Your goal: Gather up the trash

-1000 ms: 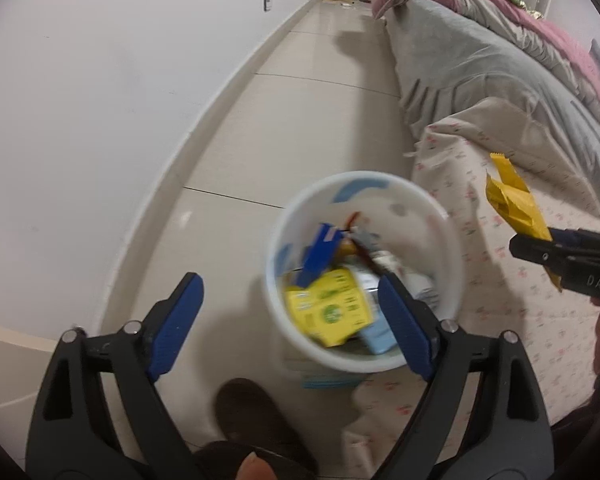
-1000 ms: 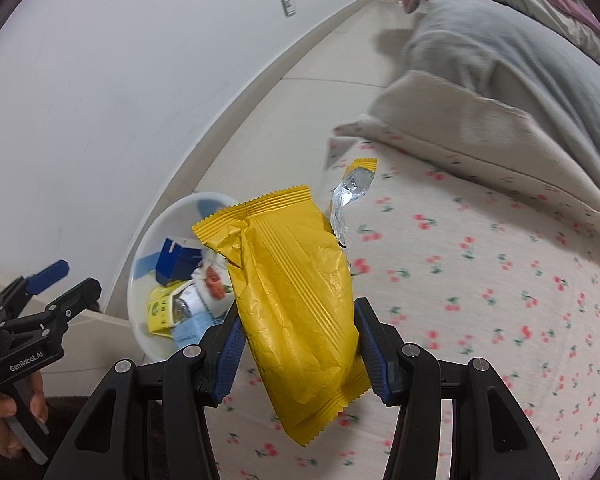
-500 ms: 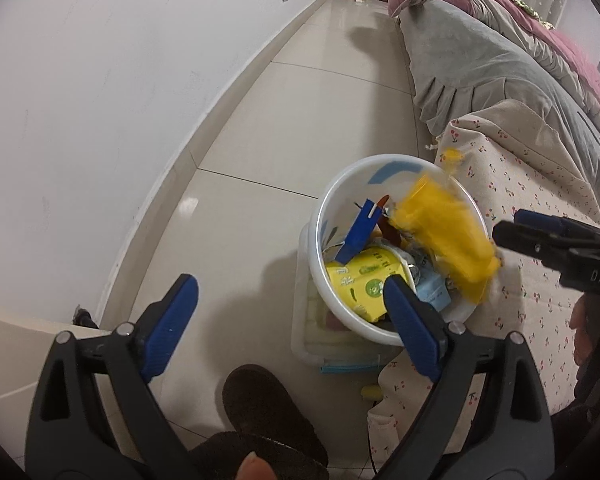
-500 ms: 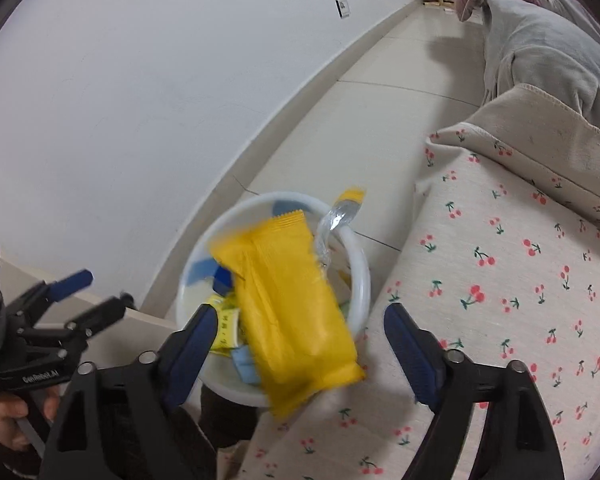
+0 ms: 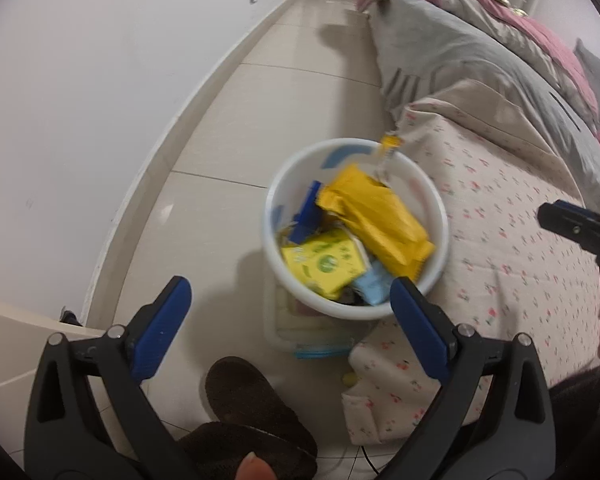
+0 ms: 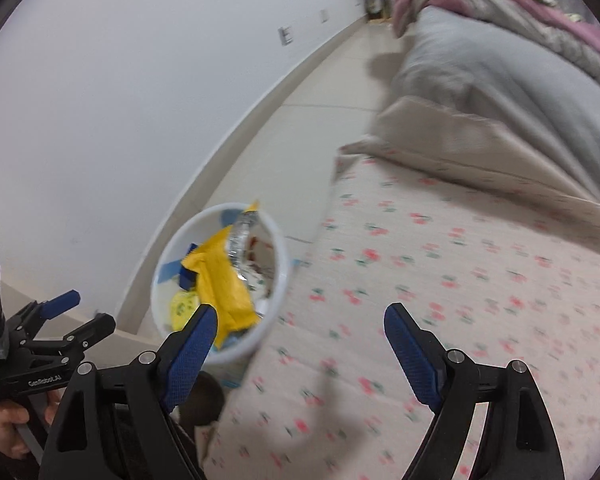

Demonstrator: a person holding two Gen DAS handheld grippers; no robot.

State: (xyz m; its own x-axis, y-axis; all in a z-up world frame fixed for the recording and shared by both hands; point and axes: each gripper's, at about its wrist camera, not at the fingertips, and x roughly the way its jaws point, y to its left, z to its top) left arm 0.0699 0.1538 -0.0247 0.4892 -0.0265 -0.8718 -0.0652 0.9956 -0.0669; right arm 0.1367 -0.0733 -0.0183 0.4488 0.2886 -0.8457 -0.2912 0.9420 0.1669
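Lying in one white bin (image 5: 274,216) is one yellow wrapper (image 5: 380,220); the left gripper (image 5: 290,328) and right gripper (image 6: 300,344) are gaping wide, holding nothing

At twelve o'clock from my tongs the tiled floor (image 5: 300,96) runs along the white wall (image 5: 100,80); at two o'clock lies the cherry-print sheet (image 5: 512,264) under a grey quilt (image 5: 460,64); at six o'clock, a dark slipper (image 5: 244,396).
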